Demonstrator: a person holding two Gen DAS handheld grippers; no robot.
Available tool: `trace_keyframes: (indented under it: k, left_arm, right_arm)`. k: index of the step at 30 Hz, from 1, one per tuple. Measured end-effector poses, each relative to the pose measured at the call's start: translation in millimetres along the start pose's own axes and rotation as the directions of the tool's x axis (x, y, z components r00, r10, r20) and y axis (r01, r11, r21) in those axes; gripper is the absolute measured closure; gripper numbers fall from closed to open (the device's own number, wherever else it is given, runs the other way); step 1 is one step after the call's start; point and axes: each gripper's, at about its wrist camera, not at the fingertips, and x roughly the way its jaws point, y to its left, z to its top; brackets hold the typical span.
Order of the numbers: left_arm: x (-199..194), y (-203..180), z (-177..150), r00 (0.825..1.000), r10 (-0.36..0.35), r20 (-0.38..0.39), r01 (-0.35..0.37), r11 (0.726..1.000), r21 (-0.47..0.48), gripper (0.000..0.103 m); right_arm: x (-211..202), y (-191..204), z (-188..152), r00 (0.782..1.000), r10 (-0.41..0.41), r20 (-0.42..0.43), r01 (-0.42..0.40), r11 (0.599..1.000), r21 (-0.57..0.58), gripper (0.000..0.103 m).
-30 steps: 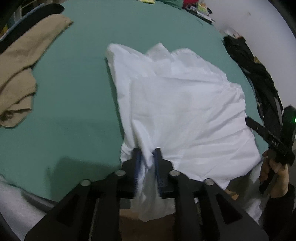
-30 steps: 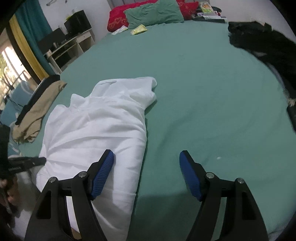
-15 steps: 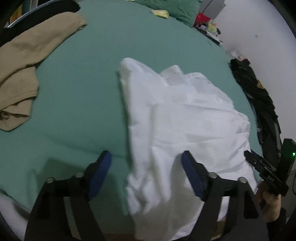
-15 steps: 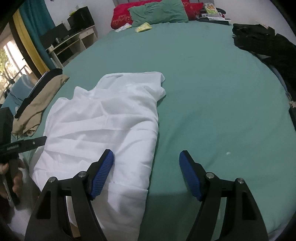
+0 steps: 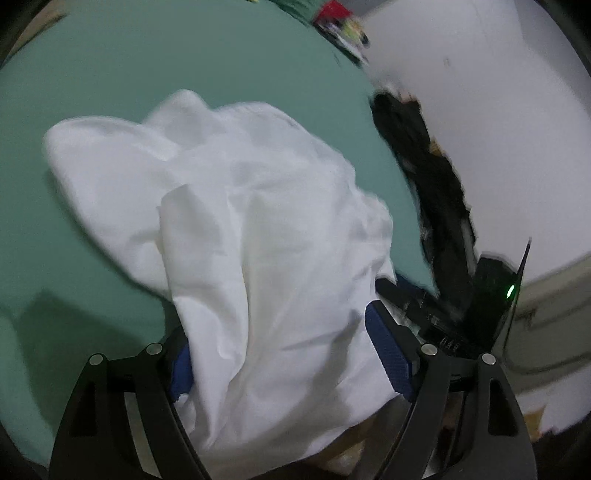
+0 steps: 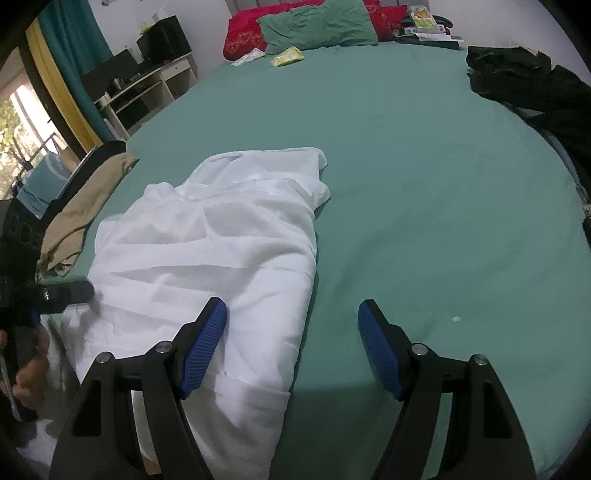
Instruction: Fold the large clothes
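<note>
A large white garment [image 6: 221, 251] lies partly folded near the front edge of the green bed [image 6: 424, 166], its near end hanging over the edge. It also shows in the left wrist view [image 5: 258, 240], blurred. My left gripper [image 5: 291, 350] is open, its blue pads on either side of the garment's near end. It appears in the right wrist view [image 6: 55, 291] at the garment's left edge. My right gripper [image 6: 291, 347] is open and empty above the garment's right edge, and shows in the left wrist view [image 5: 424, 310] at the right.
A beige garment [image 6: 81, 214] lies at the bed's left edge. Black clothes [image 6: 535, 88] lie at the right edge by the wall. Pillows [image 6: 314, 29] and small items sit at the bed's head. Shelves [image 6: 140, 92] stand at the far left.
My left gripper let go of the white garment, opened wide and swung right over its near end. The right gripper stayed open and moved slightly nearer the garment's right edge.
</note>
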Motion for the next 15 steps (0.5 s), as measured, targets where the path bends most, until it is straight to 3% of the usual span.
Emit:
trace_keyframes:
  k: [3, 7, 15]
  left_arm:
    - [8.4, -10.5, 3.3, 0.995, 0.09, -0.033, -0.087, 0.992, 0.088, 0.02]
    - [6.8, -15.5, 7.8, 0.981, 0.192, -0.018, -0.189, 0.978, 0.092, 0.02]
    - [24.8, -21.0, 3.4, 0.973, 0.228, 0.036, -0.231, 0.965, 0.126, 0.016]
  right_arm:
    - [-0.3, -2.2, 0.9, 1.0, 0.018, -0.003, -0.018, 1.0, 0.01, 0.03]
    - [-5.4, -10.9, 1.1, 0.996, 0.089, -0.01, -0.088, 0.994, 0.071, 0.03]
    - [8.5, -13.1, -5.4, 0.985, 0.173, 0.019, -0.174, 0.974, 0.149, 0.03]
